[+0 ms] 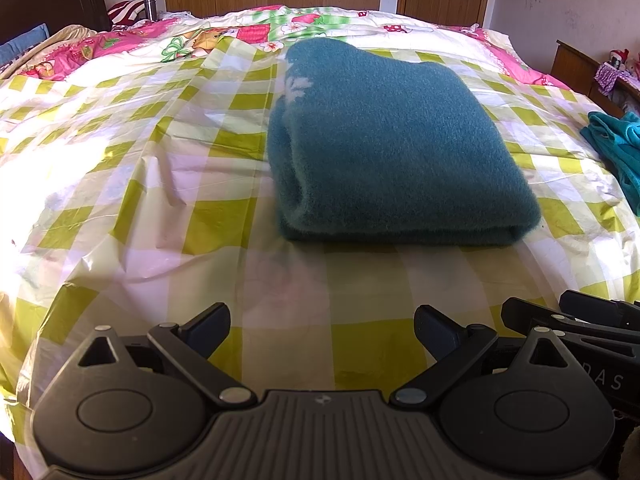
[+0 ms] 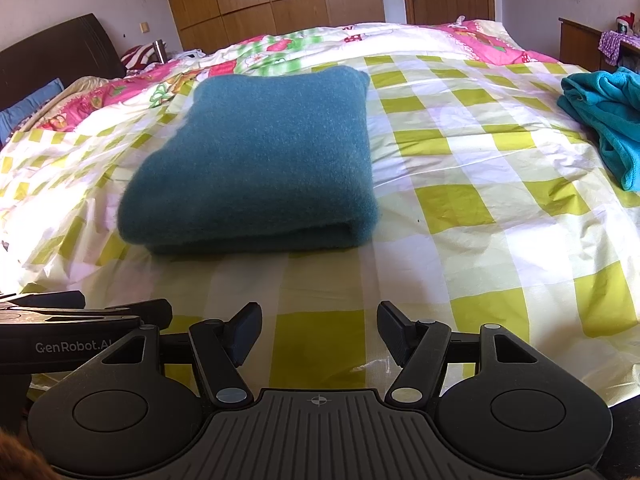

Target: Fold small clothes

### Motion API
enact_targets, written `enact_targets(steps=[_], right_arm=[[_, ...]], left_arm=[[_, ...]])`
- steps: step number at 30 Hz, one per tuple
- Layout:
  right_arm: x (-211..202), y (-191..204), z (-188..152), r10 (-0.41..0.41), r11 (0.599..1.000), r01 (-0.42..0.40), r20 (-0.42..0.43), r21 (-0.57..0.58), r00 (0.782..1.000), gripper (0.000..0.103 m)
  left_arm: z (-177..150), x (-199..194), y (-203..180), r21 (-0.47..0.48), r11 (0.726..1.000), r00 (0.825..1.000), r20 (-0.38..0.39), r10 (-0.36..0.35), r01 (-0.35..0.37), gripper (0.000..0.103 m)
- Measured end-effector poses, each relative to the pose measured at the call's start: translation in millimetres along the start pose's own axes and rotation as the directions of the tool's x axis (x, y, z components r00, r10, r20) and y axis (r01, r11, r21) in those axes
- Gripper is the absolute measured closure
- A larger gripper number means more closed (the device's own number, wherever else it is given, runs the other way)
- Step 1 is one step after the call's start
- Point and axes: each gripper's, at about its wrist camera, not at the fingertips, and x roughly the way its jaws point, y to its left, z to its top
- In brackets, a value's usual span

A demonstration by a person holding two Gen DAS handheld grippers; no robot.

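A dark teal fuzzy garment (image 1: 396, 144) lies folded into a thick rectangle on the green-and-white checked sheet (image 1: 160, 208); it also shows in the right wrist view (image 2: 260, 156). My left gripper (image 1: 322, 330) is open and empty, held back near the bed's front edge, clear of the garment. My right gripper (image 2: 319, 330) is open and empty too, beside the left one. The right gripper's body shows at the right of the left wrist view (image 1: 580, 324). The left gripper's body shows at the left of the right wrist view (image 2: 72, 332).
A crumpled brighter turquoise garment (image 2: 608, 120) lies at the bed's right edge, also in the left wrist view (image 1: 616, 144). A pink floral quilt (image 1: 120, 46) covers the far side. A dark headboard (image 2: 56, 56) stands left, a wooden cabinet (image 2: 580, 46) right, wardrobes behind.
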Motion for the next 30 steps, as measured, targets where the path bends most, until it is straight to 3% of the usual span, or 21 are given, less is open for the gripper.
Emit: enact_targets(steps=[10,30], right_arm=[[0,0,0,-0.003,1.000,0.003,-0.001,-0.001,1.000,0.039],[-3,11,3,-0.106,0.993,0.106,0.001,-0.054,0.994,0.039]], left_arm=[[0,0,-1,0.004,1.000,1.000,0.002,0.004,-0.004,0.000],[1,0,-3,0.009,1.000,1.000,0.005,0.022,-0.022,0.000]])
